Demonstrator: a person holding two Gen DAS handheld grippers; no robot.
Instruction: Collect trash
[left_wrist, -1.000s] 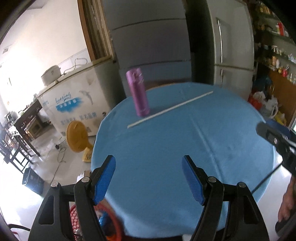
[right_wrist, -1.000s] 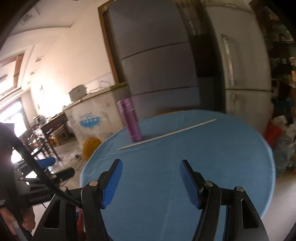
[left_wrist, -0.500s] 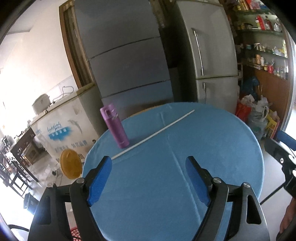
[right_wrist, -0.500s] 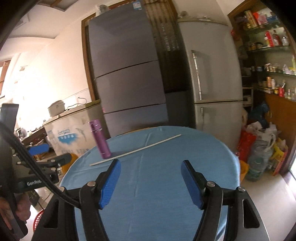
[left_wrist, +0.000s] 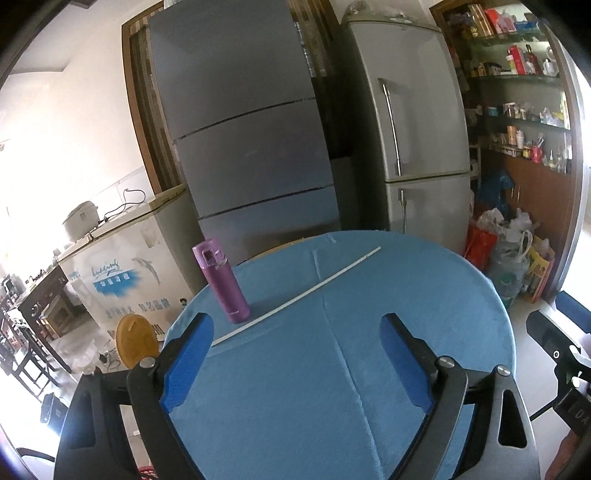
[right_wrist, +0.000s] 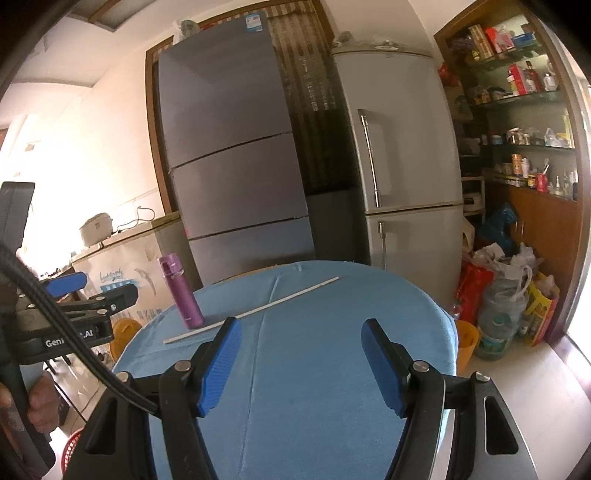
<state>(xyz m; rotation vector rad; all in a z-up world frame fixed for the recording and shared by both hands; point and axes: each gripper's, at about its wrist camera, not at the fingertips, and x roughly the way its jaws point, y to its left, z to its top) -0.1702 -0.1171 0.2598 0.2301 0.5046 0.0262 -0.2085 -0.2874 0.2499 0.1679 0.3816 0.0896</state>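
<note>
A round table with a blue cloth (left_wrist: 406, 295) (right_wrist: 332, 314) carries a purple flask (left_wrist: 221, 280) (right_wrist: 181, 295) standing upright at the far left and a long thin white stick (left_wrist: 299, 295) (right_wrist: 255, 312) lying slantwise beside it. My left gripper (left_wrist: 297, 354) is open and empty, held above the near part of the cloth. My right gripper (right_wrist: 301, 356) is open and empty over the near edge. Each gripper also shows at the edge of the other's view: the right one (left_wrist: 557, 343) and the left one (right_wrist: 74, 306).
Two tall fridges (left_wrist: 251, 140) (left_wrist: 417, 129) stand behind the table. A chest freezer (left_wrist: 122, 273) with a rice cooker is at the left. A red basket (right_wrist: 72, 443) sits on the floor at the lower left. Bags and a water jug (right_wrist: 502, 317) crowd the right wall under shelves.
Both grippers have pulled back and tilted up, so the table sits lower and farther in view. The flask and stick have not moved. Both grippers stay open.
</note>
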